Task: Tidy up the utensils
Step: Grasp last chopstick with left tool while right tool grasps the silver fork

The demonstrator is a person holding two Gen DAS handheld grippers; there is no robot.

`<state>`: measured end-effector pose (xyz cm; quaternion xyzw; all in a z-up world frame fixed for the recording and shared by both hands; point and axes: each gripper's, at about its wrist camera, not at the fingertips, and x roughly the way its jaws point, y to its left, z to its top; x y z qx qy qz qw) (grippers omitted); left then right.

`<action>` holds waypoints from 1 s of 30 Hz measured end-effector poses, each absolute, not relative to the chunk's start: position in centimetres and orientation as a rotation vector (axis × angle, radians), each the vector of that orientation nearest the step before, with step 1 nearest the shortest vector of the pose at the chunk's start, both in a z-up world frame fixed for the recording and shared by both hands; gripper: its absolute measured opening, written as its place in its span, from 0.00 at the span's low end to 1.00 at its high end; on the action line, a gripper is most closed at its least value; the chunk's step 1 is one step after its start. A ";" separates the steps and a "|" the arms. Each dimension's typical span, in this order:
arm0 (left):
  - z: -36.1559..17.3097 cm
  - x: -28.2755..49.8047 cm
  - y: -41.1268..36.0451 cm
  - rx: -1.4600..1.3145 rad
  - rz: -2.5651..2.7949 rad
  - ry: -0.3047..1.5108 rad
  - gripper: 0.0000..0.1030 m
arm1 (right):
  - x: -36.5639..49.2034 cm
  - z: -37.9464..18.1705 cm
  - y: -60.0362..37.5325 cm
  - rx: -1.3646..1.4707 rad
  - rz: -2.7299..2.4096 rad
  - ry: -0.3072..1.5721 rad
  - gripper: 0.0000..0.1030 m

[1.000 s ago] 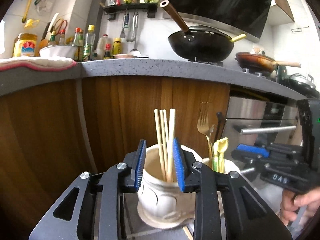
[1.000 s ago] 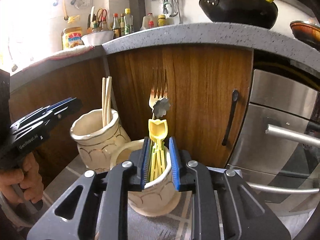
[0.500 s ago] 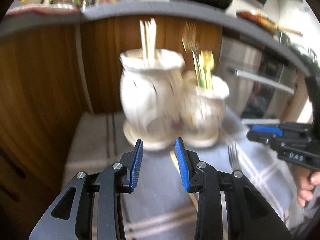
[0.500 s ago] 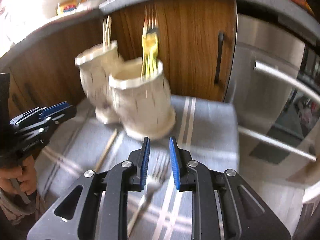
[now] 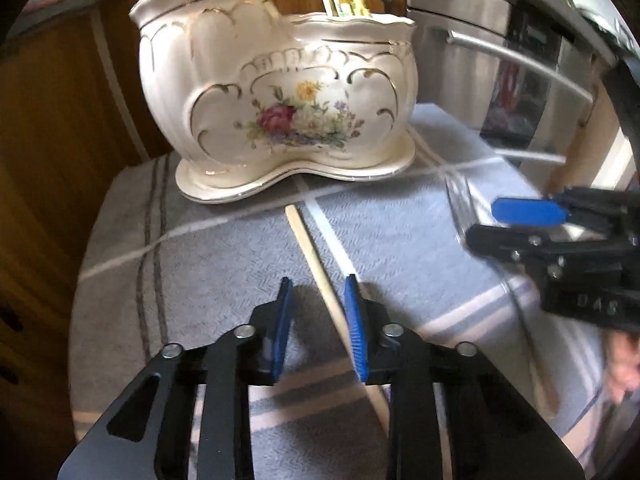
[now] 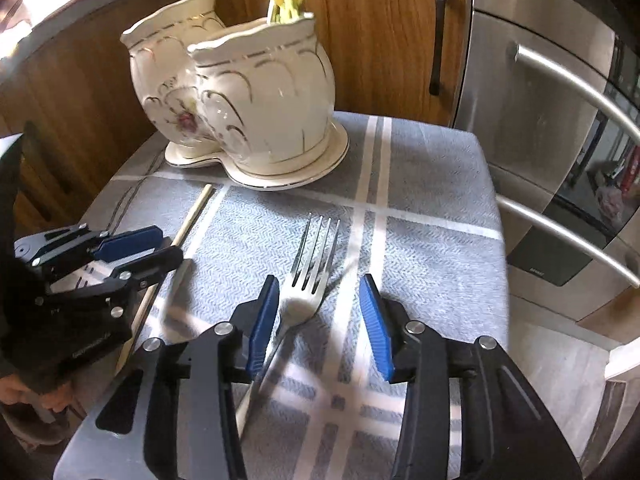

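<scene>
The fork (image 6: pixel 306 280) lay on the cloth-covered tabletop (image 6: pixel 432 240), its handle running back between the parted, empty jaws of the right hand-held gripper (image 6: pixel 320 320), tines pointing ahead toward the ceramic holder (image 6: pixel 256 96). The chopstick (image 5: pixel 320 272) lay lengthwise between the open left hand-held gripper (image 5: pixel 318 326) jaws.

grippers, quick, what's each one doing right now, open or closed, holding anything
Left gripper: open, empty, jaws either side of the pale wooden chopstick lying on the cloth.
Right gripper: open, empty, jaws astride the silver metal fork.
</scene>
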<state>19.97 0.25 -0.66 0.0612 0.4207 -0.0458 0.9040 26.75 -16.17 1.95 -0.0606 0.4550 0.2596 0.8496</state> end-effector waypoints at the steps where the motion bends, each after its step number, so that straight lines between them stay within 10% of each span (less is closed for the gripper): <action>1: -0.6 20.0 0.3 0.131 -0.096 0.873 0.17 | 26.9 1.9 -15.9 -0.127 0.550 0.957 0.45; 8: -0.2 19.9 2.7 0.093 -0.096 0.906 0.06 | 27.1 1.5 -13.6 -0.180 0.555 0.930 0.49; 19: 0.4 19.3 5.2 0.118 -0.098 0.970 0.06 | 26.6 1.8 -14.5 -0.121 0.618 0.939 0.12; 30: 0.6 20.8 5.0 0.145 -0.140 1.057 0.07 | 28.8 2.3 -16.2 0.008 0.718 1.021 0.04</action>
